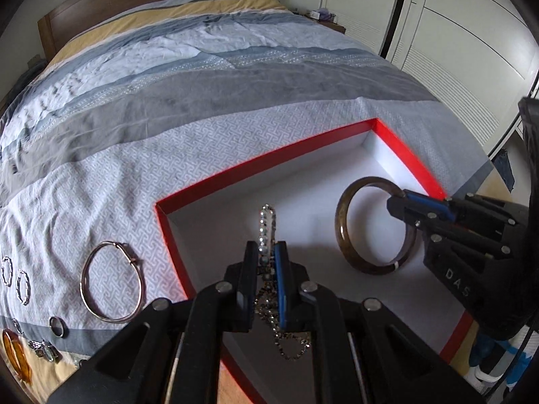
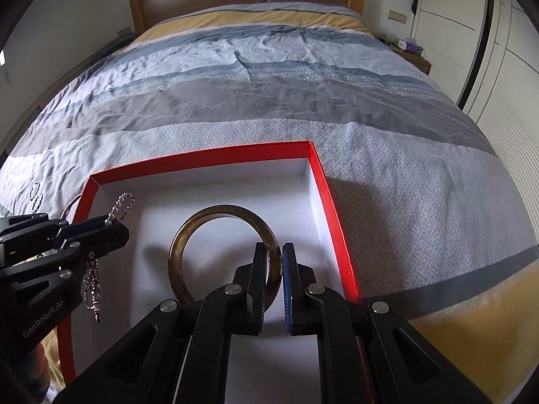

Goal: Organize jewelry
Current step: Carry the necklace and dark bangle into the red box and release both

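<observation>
A: What has the left claw [image 1: 266, 252] got?
B: It's clamped on a beaded chain [image 1: 267, 232], hanging over the red box [image 1: 269, 155].
A: And the right claw [image 2: 274, 252]?
B: Pinched tight on the brown bangle [image 2: 202, 222], at its ten o'clock; thin hoop [image 1: 113, 281] lies on the bed [image 1: 202, 84].

Open box floor free in the middle, both grippers crowding its two sides

The red-rimmed box [image 2: 331, 208] has a bare white floor at its far end, open from above, though its low walls bar a level approach. Over its near part the left gripper [image 1: 266, 271] hangs with a beaded chain [image 1: 267, 225] dangling, and the right gripper [image 2: 273, 269] holds up a brown bangle [image 2: 188, 232] (a gap lies between them). Left of the box, a thin hoop [image 1: 113, 281] and small rings [image 1: 23, 286] dot the bedspread [image 1: 209, 101]; beyond, the bed lies clear.
</observation>
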`<state>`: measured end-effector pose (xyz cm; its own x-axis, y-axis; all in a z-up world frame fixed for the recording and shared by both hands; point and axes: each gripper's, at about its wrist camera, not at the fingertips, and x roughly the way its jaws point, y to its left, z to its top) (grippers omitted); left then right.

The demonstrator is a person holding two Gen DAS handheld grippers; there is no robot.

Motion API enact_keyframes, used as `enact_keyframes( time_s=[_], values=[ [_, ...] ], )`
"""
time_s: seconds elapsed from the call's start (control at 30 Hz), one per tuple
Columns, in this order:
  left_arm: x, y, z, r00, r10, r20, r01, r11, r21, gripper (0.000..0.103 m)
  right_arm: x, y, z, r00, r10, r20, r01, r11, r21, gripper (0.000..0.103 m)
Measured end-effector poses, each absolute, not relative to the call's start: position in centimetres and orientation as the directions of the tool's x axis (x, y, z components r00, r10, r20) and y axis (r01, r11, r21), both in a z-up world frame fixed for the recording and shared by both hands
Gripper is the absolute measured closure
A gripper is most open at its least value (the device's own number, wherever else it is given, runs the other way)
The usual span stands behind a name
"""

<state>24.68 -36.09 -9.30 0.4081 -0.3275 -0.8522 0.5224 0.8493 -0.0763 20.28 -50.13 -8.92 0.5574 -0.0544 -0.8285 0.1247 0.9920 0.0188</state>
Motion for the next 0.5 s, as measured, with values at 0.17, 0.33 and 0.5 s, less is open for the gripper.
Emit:
enact_keyframes(
  time_s=[0.17, 0.33, 0.5],
  values=[
    [24.4, -36.2, -10.1, 0.428, -0.327, -0.842, 0.538, 0.842, -0.053, 0.093, 20.1, -50.1, -9.9, 0.546, -0.084, -0.834, 0.099, 0.994, -0.035, 0.095],
    [24.5, -36.1, -9.6, 0.421, -0.35, -0.837, 0.541, 0.837, -0.078, 0.079, 19.8, -49.9, -9.3, 0.565, -0.09, -0.82, 0.087, 0.995, -0.05, 0.072],
    [23.8, -35.5, -7.9, 0.45, -0.348, -0.823, 0.536, 0.842, -0.062, 0.068, 17.8, -49.8, -6.8, 0.61, -0.109, -0.785, 0.103, 0.993, -0.059, 0.061]
  ],
)
